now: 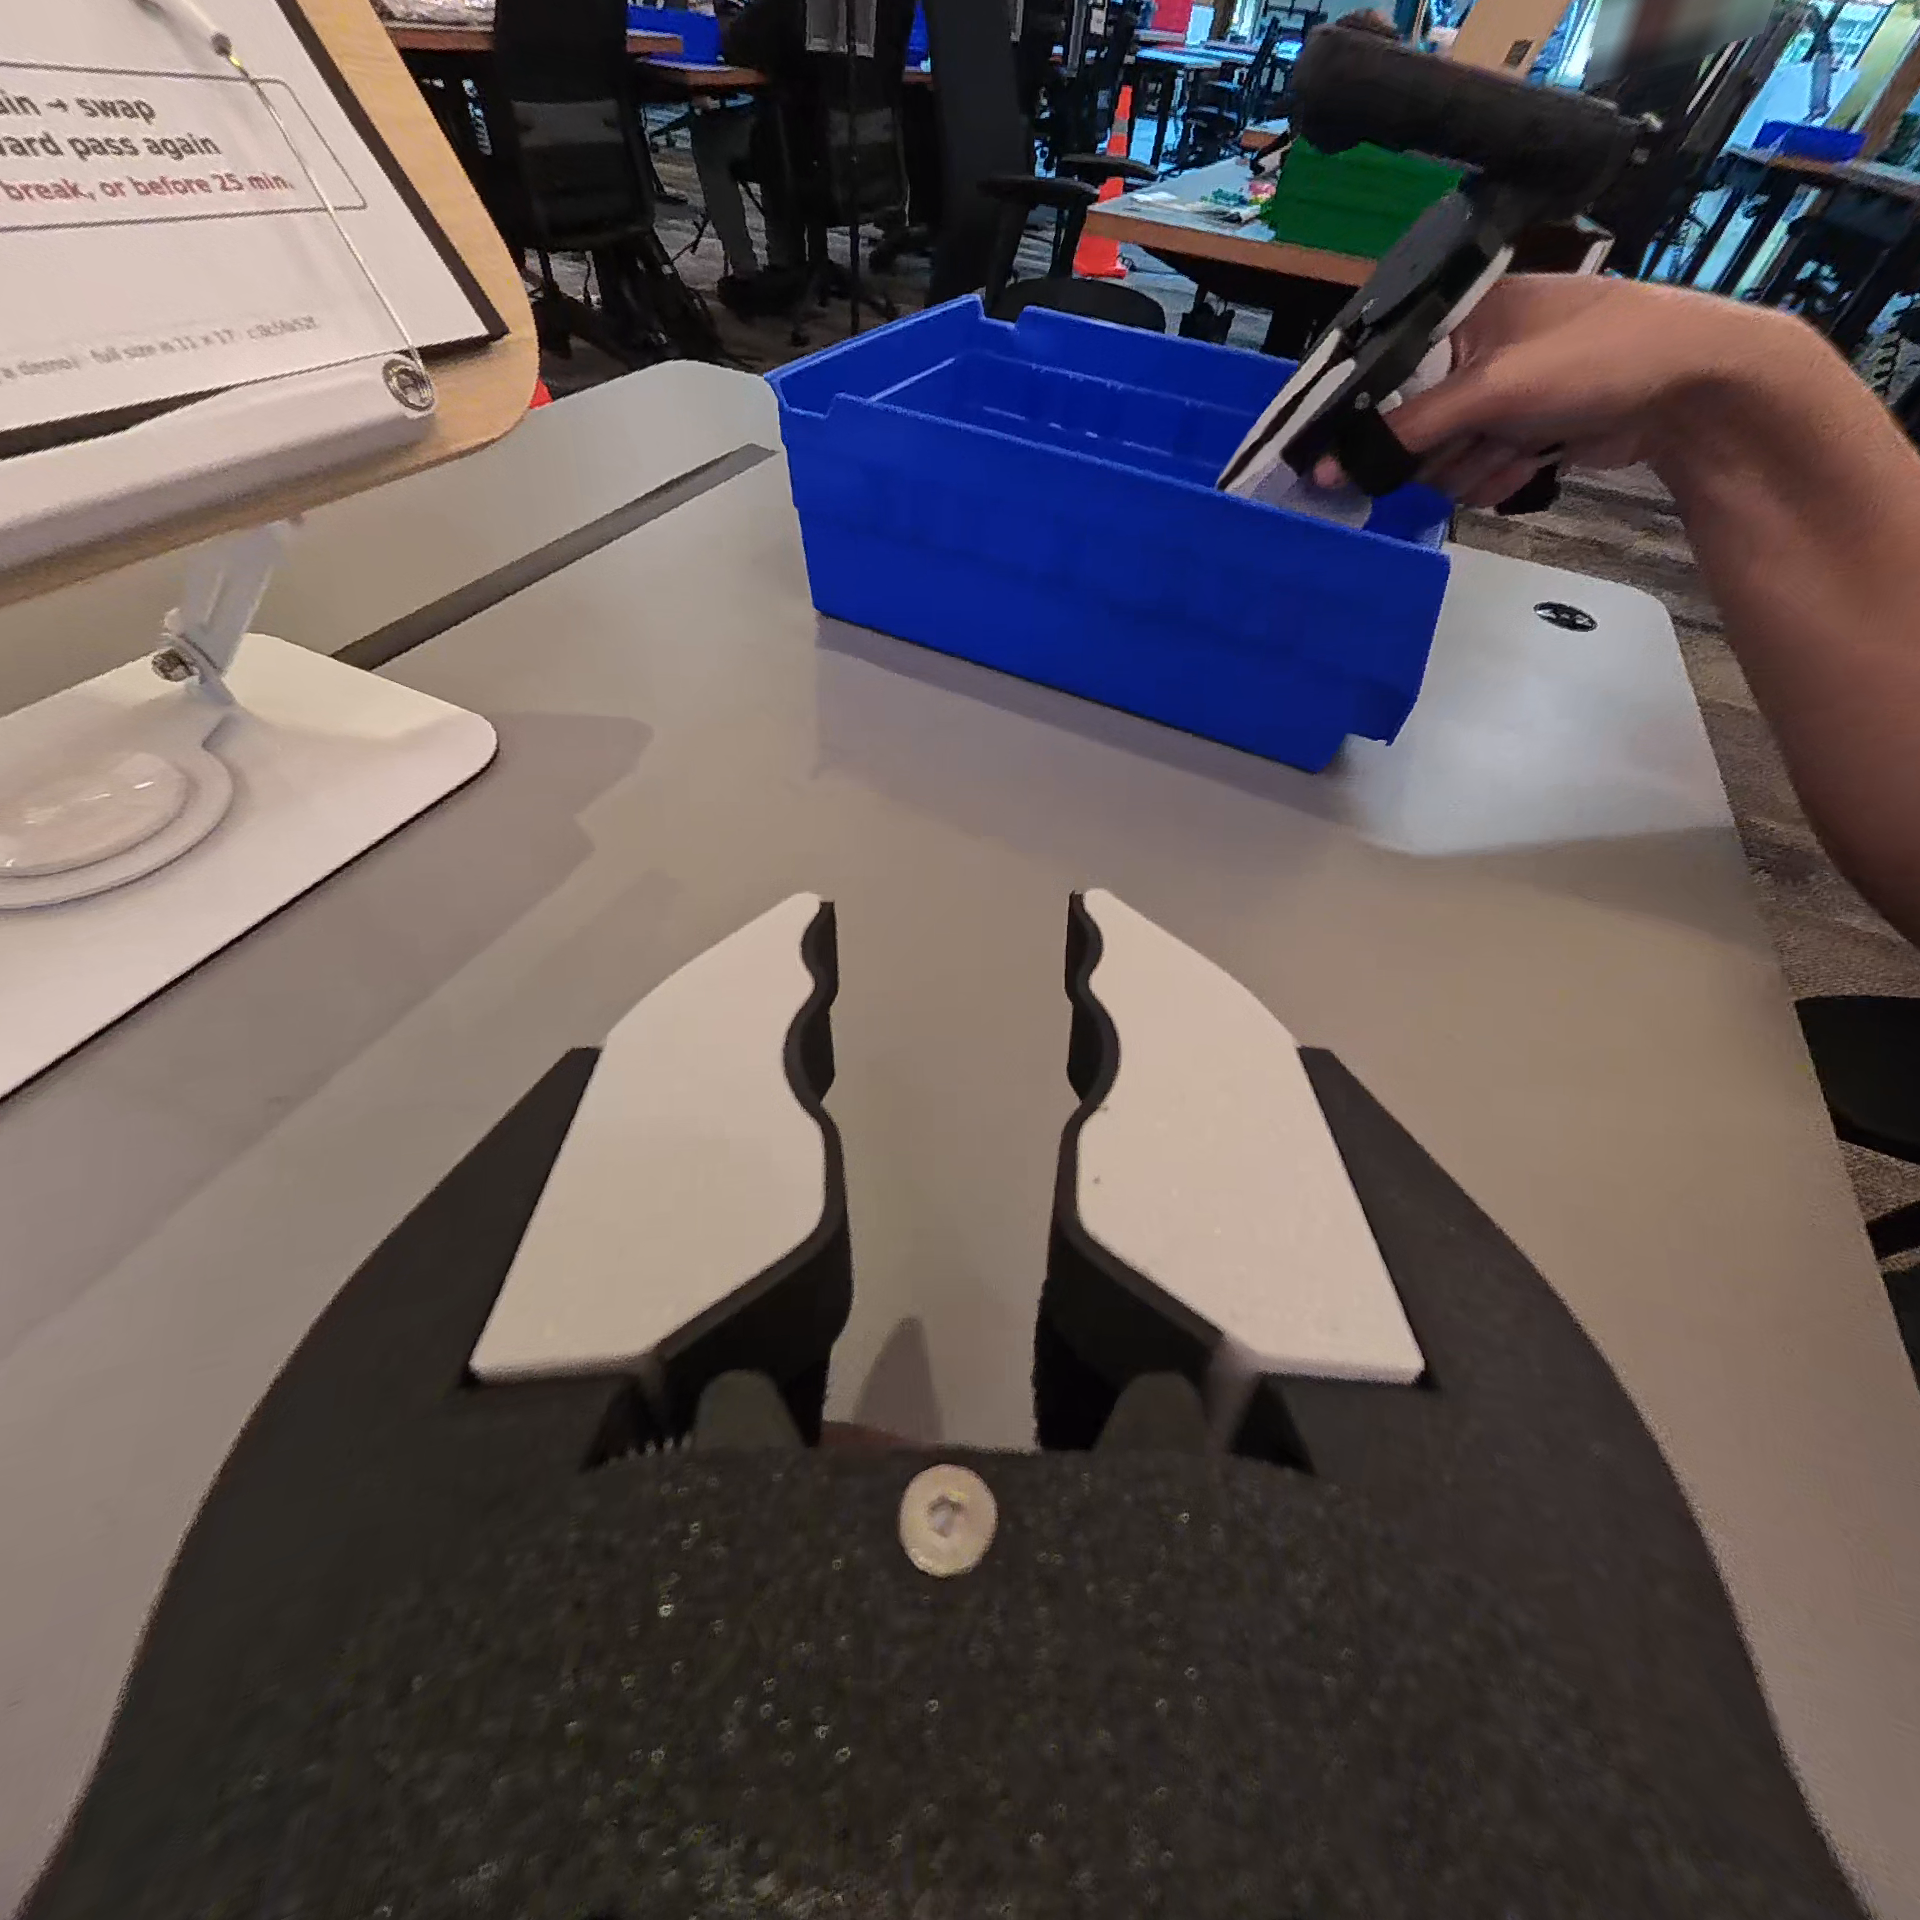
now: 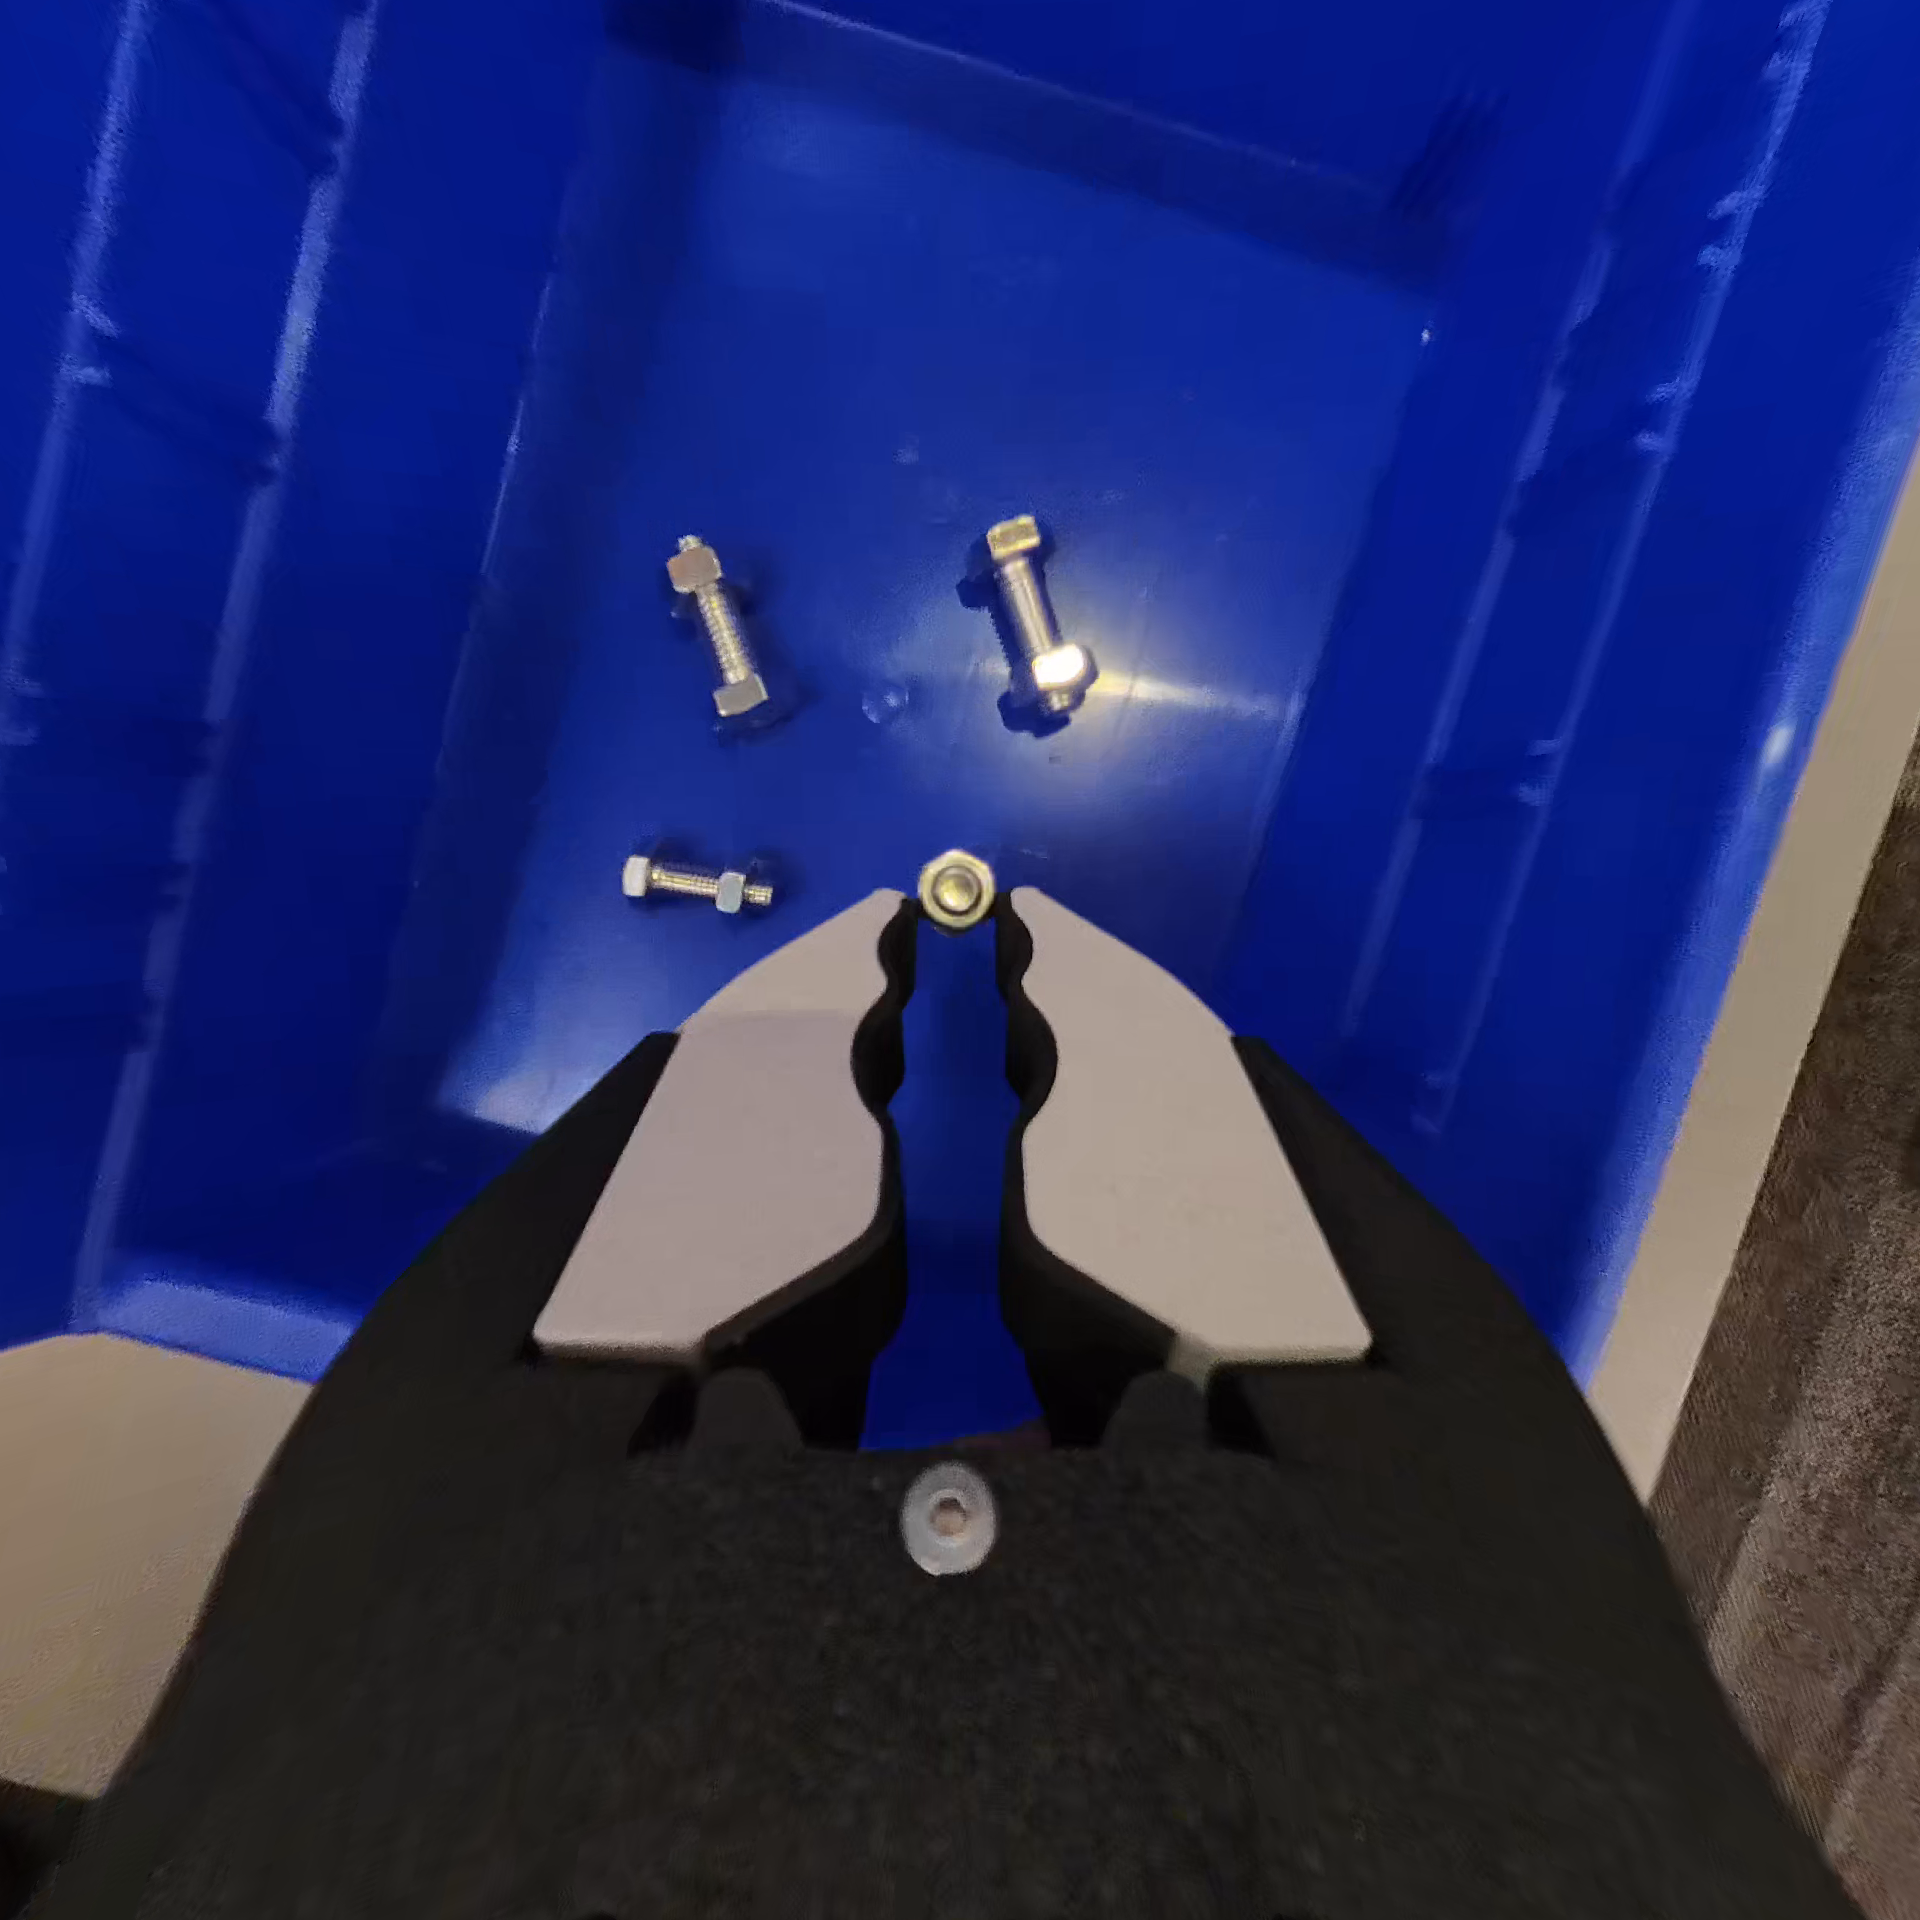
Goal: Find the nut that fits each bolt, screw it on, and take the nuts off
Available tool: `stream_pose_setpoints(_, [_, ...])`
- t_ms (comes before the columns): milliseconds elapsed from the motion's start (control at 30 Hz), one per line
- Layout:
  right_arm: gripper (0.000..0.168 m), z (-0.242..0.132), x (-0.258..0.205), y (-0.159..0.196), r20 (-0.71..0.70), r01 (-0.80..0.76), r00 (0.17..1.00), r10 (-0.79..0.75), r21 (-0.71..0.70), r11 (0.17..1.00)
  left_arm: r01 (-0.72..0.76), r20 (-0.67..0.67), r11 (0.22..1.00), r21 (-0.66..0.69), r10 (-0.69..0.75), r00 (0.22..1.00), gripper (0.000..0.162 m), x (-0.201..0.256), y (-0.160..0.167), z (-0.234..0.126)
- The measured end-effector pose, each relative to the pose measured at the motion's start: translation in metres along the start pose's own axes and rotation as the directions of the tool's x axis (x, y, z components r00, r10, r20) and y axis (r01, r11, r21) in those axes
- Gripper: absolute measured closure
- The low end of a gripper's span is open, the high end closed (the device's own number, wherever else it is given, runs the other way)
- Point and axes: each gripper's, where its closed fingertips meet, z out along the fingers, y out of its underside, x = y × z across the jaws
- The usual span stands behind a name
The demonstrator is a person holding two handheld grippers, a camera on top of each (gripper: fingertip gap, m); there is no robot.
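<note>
While the left gripper (image 1: 948, 914) idles over the grey table (image 1: 727, 831), fingers apart w/ nothing held, the right gripper (image 2: 956, 902) reaches into the blue bin (image 2: 1558, 623), tips pinched on a nut/bolt end (image 2: 957, 890). Three nutted bolts (image 2: 717, 636) lie beyond. Keep squeeze firm, lift straight; grip's shallow, could slip.

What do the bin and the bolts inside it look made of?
The bin looks like moulded plastic: even blue, glossy, with ribbed walls. The three bolts look like bright plated steel, silvery with sharp glints, though the exact metal is unclear.
</note>
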Motion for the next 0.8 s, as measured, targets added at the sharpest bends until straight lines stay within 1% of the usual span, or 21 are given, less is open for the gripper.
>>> stream_pose_setpoints(67, [0.153,0.007,0.006,0.007,-0.052,0.001,0.999,-0.004,-0.057,0.998,0.006,-0.002,1.0,-0.013,-0.006,1.0,0.121,0.0,0.002,-0.001])
stream_pose_setpoints(133, [0.147,0.012,0.013,0.009,-0.104,-0.002,0.995,-0.007,-0.08,0.997,0.019,-0.013,0.999,-0.028,-0.019,1.0,0.121,0.001,0.003,-0.001])
stream_pose_setpoints(200, [0.141,0.014,0.017,0.002,-0.128,-0.024,0.992,0.018,-0.046,0.999,0.019,-0.007,0.999,-0.038,-0.02,1.0,0.121,0.0,0.004,-0.002])
stream_pose_setpoints(267, [0.135,0.008,0.015,-0.006,-0.118,-0.04,0.992,0.038,-0.01,0.999,0.009,-0.002,0.999,-0.05,-0.009,1.0,0.121,-0.001,0.006,-0.002])
stream_pose_setpoints(300, [0.133,-0.001,0.016,-0.012,-0.134,-0.042,0.99,0.044,0.017,0.999,-0.001,0.006,0.998,-0.056,0.001,1.0,0.121,-0.001,0.007,-0.003])
stream_pose_setpoints(367, [0.133,-0.036,0.019,-0.031,-0.197,-0.034,0.979,0.058,0.126,0.991,-0.026,0.019,0.998,-0.063,0.027,0.999,0.12,-0.001,0.008,-0.003])
stream_pose_setpoints(433, [0.134,-0.081,0.0,-0.062,-0.193,0.006,0.98,0.056,0.309,0.951,-0.038,0.026,0.998,-0.056,0.04,0.999,0.12,0.0,0.007,-0.002])
stream_pose_setpoints(500, [0.137,-0.121,-0.044,-0.093,-0.109,0.06,0.994,-0.006,0.499,0.865,0.001,0.036,0.999,-0.047,0.001,0.999,0.121,0.0,0.008,-0.001])
stream_pose_setpoints(533, [0.137,-0.133,-0.074,-0.105,-0.034,0.066,0.998,-0.057,0.574,0.816,0.031,0.036,0.998,-0.053,-0.029,0.999,0.12,0.001,0.008,-0.001])
stream_pose_setpoints(567, [0.136,-0.14,-0.111,-0.113,0.065,0.068,0.988,-0.14,0.627,0.776,0.056,0.046,0.997,-0.051,-0.054,0.998,0.12,0.002,0.005,-0.004])
stream_pose_setpoints(600, [0.137,-0.143,-0.152,-0.117,0.18,0.062,0.953,-0.242,0.666,0.743,0.071,0.064,0.997,-0.038,-0.069,0.996,0.12,0.003,0.001,-0.009])
stream_pose_setpoints(667, [0.138,-0.138,-0.224,-0.122,0.376,-0.003,0.842,-0.387,0.72,0.694,0.092,0.134,0.996,-0.014,-0.089,0.987,0.12,0.002,-0.006,-0.022])
stream_pose_setpoints(733, [0.136,-0.114,-0.273,-0.12,0.503,-0.112,0.765,-0.402,0.718,0.687,0.141,0.223,0.99,0.029,-0.144,0.964,0.121,-0.001,-0.009,-0.04])
stream_pose_setpoints(800, [0.139,-0.088,-0.311,-0.113,0.613,-0.245,0.689,-0.387,0.699,0.672,0.213,0.264,0.975,0.066,-0.222,0.939,0.121,0.004,-0.004,-0.055])
